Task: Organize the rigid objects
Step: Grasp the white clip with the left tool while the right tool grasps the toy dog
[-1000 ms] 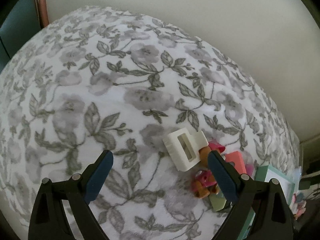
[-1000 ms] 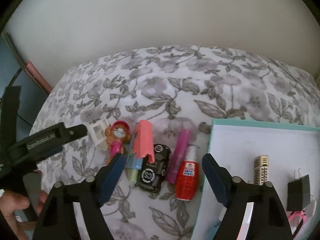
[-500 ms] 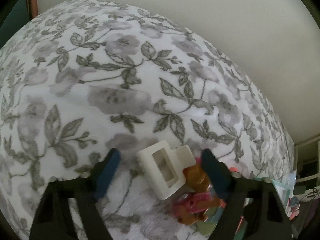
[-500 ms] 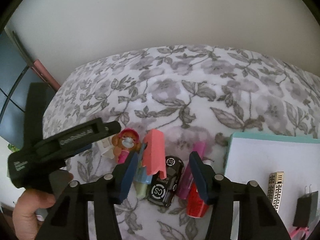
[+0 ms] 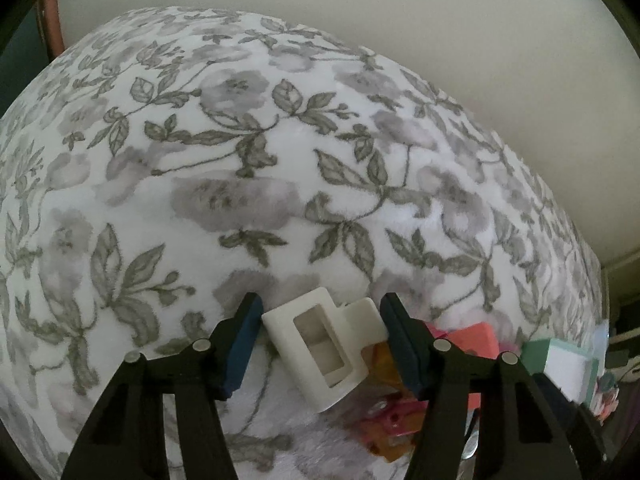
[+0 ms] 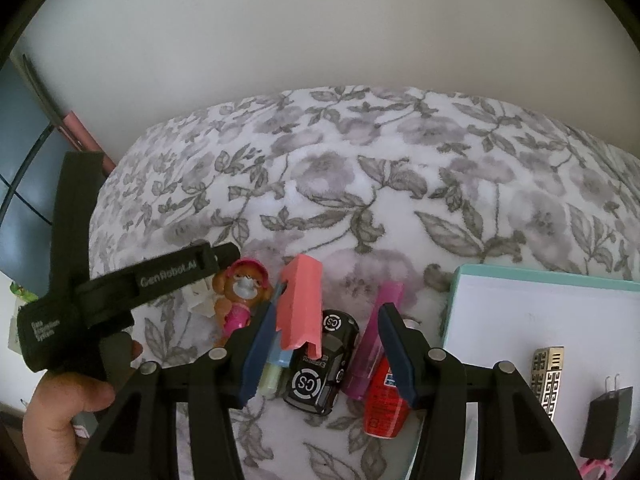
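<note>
Left gripper [image 5: 320, 336] had dropped onto white clip [image 5: 320, 344] on floral blanket [image 5: 248, 184], jaws closing around it. Right gripper [image 6: 326, 350] narrowed, unclamped, straddling black toy car [image 6: 322, 368].

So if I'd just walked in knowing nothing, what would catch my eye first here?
Probably the cream plastic clip with a rectangular window, lying on the grey-flowered white blanket between the closing blue-padded fingers of the left gripper. Next, the row of small things by the right gripper: a salmon-pink block, a black toy car and a red bottle, left of a teal-rimmed white tray.
</note>
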A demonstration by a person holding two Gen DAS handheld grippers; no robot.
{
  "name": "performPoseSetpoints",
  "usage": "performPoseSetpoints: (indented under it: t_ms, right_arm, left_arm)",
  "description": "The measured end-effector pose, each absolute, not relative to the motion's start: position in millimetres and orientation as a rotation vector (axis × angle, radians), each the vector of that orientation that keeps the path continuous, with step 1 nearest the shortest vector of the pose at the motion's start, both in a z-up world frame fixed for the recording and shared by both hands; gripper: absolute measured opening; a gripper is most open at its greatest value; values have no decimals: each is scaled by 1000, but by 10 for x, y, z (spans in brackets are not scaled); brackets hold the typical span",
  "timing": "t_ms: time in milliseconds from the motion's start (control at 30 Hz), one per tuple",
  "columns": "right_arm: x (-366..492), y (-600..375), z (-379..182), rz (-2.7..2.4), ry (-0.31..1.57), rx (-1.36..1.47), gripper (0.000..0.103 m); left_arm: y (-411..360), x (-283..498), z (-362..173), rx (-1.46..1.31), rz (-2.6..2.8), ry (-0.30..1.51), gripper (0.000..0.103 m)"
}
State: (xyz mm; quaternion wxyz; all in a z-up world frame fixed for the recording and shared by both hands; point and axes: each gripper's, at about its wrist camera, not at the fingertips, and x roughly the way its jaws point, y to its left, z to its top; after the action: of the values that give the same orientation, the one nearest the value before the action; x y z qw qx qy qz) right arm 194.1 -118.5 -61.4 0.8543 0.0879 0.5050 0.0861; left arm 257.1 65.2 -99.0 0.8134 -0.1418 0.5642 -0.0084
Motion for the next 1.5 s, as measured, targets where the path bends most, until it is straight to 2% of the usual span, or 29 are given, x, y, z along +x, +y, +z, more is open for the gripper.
performPoseSetpoints:
  t_ms: [467,533,733,800,1500]
  right_arm:
    - [2024,-825,-540,271,1072,176,52]
    - [2051,-736,-548,285,1077,159,48]
    - [2071,-482,-629,275,1104,56,47]
    - [2065,-435,-639,277,1103,25,42]
    - [2173,-77,-987,288,1189,-73,39]
  left_arm:
    - [1052,2364,-995,-333,11,1249,63]
    - [1113,2347,-994,-337,19,1250,63]
    - [1242,2332,-992,-353,41,1245,63]
    - [1242,2335,-990,-352,41,1245,63]
    - [1337,2290,-985,-359,98,1236,63]
